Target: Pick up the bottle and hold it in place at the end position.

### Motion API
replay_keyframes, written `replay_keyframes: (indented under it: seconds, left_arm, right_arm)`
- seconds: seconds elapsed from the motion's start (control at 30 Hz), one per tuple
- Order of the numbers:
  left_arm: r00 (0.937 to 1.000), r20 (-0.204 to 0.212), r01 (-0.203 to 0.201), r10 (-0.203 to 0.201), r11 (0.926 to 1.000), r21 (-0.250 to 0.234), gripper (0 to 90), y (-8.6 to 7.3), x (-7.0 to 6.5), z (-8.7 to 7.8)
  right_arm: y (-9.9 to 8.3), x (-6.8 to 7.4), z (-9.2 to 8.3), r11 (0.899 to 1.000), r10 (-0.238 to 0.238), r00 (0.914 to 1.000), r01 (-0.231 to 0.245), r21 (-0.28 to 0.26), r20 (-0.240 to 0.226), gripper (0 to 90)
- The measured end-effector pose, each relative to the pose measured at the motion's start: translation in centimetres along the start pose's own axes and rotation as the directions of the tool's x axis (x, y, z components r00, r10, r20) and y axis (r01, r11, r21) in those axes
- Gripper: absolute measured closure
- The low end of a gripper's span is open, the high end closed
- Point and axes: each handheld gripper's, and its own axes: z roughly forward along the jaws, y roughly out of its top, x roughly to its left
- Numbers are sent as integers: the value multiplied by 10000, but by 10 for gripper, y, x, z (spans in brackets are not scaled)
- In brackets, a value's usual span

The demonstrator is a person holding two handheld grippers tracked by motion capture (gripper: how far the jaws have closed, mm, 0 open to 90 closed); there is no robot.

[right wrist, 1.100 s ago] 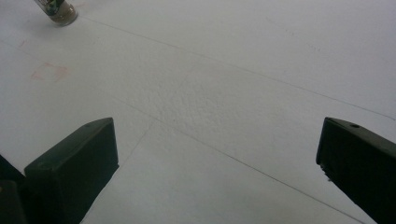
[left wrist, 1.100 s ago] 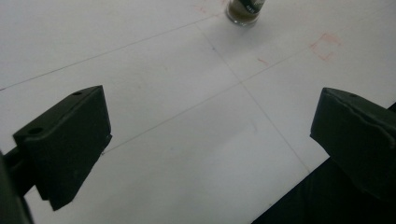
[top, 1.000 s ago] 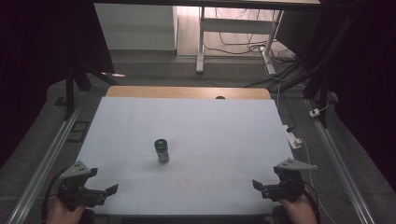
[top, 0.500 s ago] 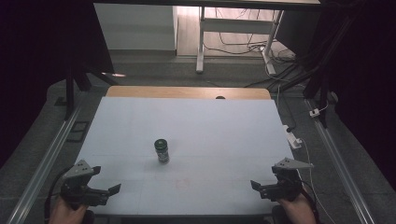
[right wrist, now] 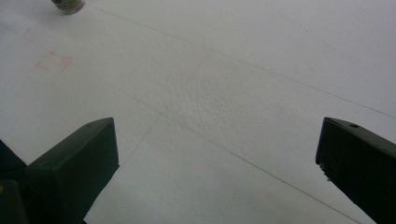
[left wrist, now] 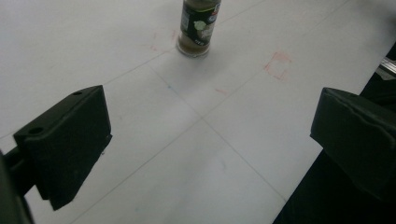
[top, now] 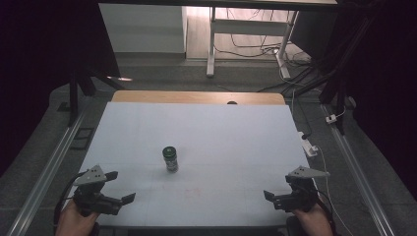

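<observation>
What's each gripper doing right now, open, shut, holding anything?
Left gripper: open, jaws wide apart, holding nothing; spice jar stands apart on the table.
Right gripper: open, jaws wide apart, holding nothing.

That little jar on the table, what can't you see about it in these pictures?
- Jar, high view: too small to read its label.
- Jar, left gripper view: its lid is cut off by the top edge; label print blurred.
- Jar, right gripper view: all but its base is cut off by the top edge.
</observation>
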Motion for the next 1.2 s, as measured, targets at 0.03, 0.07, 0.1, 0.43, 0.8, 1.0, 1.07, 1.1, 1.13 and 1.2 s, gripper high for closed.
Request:
replay_keyframes:
  seconds: [0.03, 0.07, 0.1, 0.43, 0.8, 1.0, 1.07, 1.1, 1.13, 1.2]
  left_arm:
    - [10000, -63, -23, 23, 10000, 19, 0, 1, 0, 2]
    - [9999, -105, -39, 40, 10000, 49, 0, 2, 0, 3]
    - [9999, -138, -28, 29, 10000, 61, 0, 2, 1, 5]
    - [10000, -74, -47, 45, 9998, -196, 0, 13, 6, 22]
    - [9999, 95, -109, 108, 9999, 85, 0, 25, 12, 45]
    - [9998, -75, -155, 157, 9996, 246, 0, 33, 12, 55]
    - [9998, -138, -147, 151, 9994, 298, 0, 35, 12, 59]
    - [9997, -155, -158, 163, 9994, 317, 0, 36, 13, 61]
    - [9998, -173, -115, 121, 9993, 342, 0, 37, 13, 63]
    - [9999, -157, -29, 35, 9994, 349, 0, 39, 13, 67]
  right_arm:
    - [0, 0, 0, 10000, -7, 10000, 7, 2, -4, 0]
    - [0, 0, 0, 10000, -8, 10000, 8, 2, -7, 0]
    - [0, 0, 0, 10000, -7, 10000, 7, 0, -14, 0]
    - [0, 0, 1, 10000, -11, 10000, 11, 21, -49, 0]
    - [0, 0, 1, 10000, -12, 10000, 13, 36, -78, 0]
    - [0, 0, 1, 10000, -6, 10000, 6, 47, -77, 0]
    - [0, 0, 1, 10000, -3, 10000, 4, 56, -86, 0]
    - [0, 0, 1, 10000, -6, 10000, 7, 71, -98, 0]
    - [0, 0, 1, 10000, -6, 10000, 7, 71, -98, 0]
    - [0, 0, 1, 10000, -9, 10000, 10, 75, -95, 0]
